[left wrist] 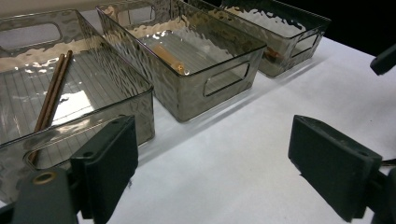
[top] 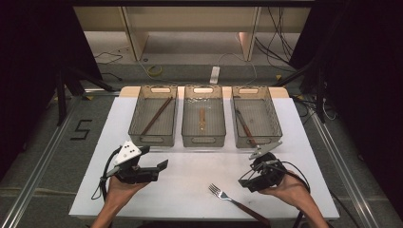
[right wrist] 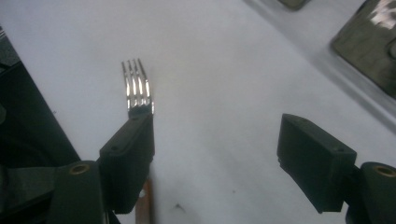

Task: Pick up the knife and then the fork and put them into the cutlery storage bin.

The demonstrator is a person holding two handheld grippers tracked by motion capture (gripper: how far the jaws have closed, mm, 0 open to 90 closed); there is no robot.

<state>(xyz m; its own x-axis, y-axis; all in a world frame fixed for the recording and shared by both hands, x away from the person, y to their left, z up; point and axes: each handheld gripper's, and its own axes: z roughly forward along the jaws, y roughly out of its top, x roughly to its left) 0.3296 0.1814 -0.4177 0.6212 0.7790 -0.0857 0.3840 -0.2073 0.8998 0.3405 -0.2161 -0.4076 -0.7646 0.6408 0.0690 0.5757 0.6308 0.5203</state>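
The right claw (right wrist: pixel 217 161), jaws spread, is lining up over the fork (right wrist: pixel 137 91) lying on the table (top: pixel 190 166) under its left jaw; next, centring and closing. The left claw (left wrist: pixel 212 170) is waiting spread.

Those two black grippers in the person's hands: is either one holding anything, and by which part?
Nothing is held. The left gripper is open over bare table. The right gripper is open above the silver, wooden-handled fork, which lies untouched on the white table.
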